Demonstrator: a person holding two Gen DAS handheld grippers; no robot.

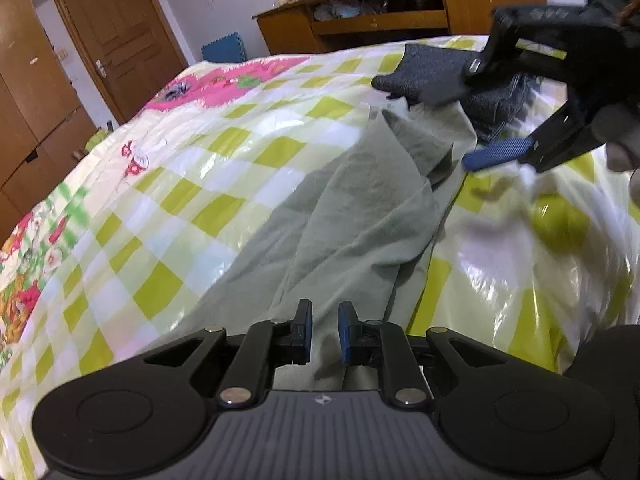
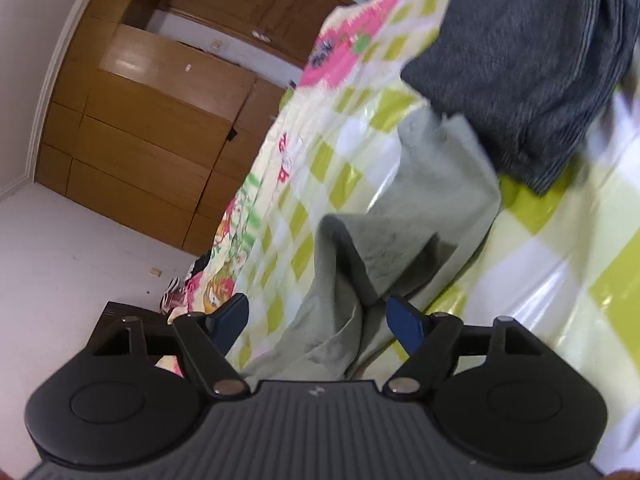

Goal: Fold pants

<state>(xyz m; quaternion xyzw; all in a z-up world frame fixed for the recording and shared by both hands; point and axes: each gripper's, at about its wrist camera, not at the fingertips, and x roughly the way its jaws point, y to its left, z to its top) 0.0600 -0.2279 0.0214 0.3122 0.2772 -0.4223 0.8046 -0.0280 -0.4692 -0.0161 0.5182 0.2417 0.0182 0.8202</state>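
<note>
Pale grey-green pants point(image 1: 352, 216) lie crumpled along the checked bed cover, running away from my left gripper. My left gripper point(image 1: 325, 332) sits low over the near end of the pants, jaws narrowly apart with cloth between them. My right gripper point(image 2: 318, 320) is open above the rumpled far part of the pants point(image 2: 404, 224). In the left wrist view it point(image 1: 460, 120) hangs over the far end, one blue pad point(image 1: 496, 154) showing, the other finger hidden behind a dark cloth.
A dark grey folded garment point(image 1: 492, 100) lies just beyond the pants, also in the right wrist view point(image 2: 528, 60). The bed cover point(image 1: 180, 184) is glossy yellow-green check. A wooden desk point(image 1: 400, 16), door point(image 1: 116, 36) and wardrobe point(image 2: 140, 140) stand beyond the bed.
</note>
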